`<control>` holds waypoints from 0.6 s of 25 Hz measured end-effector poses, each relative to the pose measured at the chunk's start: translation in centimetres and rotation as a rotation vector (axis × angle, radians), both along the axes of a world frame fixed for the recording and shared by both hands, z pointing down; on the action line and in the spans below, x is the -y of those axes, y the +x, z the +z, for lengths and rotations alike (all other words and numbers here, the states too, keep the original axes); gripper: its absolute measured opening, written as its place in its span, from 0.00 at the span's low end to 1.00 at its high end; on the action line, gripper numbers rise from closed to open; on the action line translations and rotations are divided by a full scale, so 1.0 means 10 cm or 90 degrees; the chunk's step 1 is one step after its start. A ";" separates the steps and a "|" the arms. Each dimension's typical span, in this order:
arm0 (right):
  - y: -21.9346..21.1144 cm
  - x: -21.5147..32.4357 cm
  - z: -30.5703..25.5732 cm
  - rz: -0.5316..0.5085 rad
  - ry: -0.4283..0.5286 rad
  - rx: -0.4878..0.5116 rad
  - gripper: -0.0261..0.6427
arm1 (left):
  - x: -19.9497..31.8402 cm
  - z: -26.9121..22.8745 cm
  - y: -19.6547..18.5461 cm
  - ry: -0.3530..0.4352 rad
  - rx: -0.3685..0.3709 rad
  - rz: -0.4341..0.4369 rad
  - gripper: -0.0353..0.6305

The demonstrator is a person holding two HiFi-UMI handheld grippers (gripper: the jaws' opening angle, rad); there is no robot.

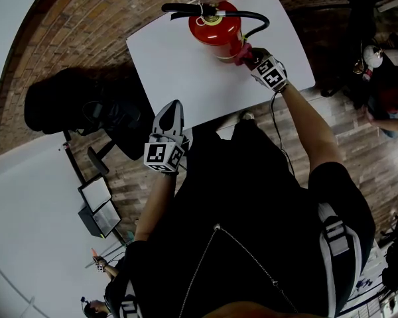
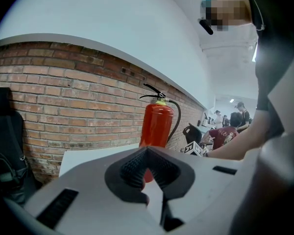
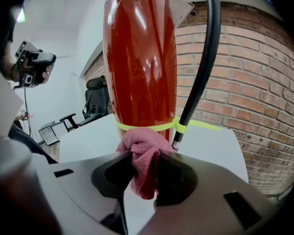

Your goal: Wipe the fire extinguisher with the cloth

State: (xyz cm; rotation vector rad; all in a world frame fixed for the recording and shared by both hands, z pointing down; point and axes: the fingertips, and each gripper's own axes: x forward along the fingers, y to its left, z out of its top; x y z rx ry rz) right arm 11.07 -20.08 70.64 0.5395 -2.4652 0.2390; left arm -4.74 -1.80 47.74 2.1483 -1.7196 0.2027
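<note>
We see a white desk [image 1: 179,65] with its far edge against a brick wall [image 2: 78,97]; the wall is white above the brick. A black office chair [image 1: 113,121] sits off the desk's left edge, on a wood plank floor [image 1: 345,131]. Two flat white panels in dark frames [image 1: 98,204] lie on the floor beyond the desk's near-left corner. Past the desk's right edge we see a seated person in a red shirt [image 2: 225,132], with more people behind.

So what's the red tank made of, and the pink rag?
The red tank looks like painted metal: hard, glossy, with bright light streaks down it. The pink rag, pinched in the right hand-held gripper, looks like soft fuzzy fabric, maybe microfibre: it bunches and folds.
</note>
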 end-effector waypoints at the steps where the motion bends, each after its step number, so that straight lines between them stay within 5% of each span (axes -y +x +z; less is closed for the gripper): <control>1: -0.01 0.00 0.05 -0.001 -0.002 -0.003 0.21 | 0.00 0.00 -0.01 -0.001 0.000 -0.002 0.08; 15: -0.04 -0.01 0.62 0.013 -0.051 -0.041 0.21 | -0.02 0.13 -0.09 -0.022 -0.003 -0.017 0.08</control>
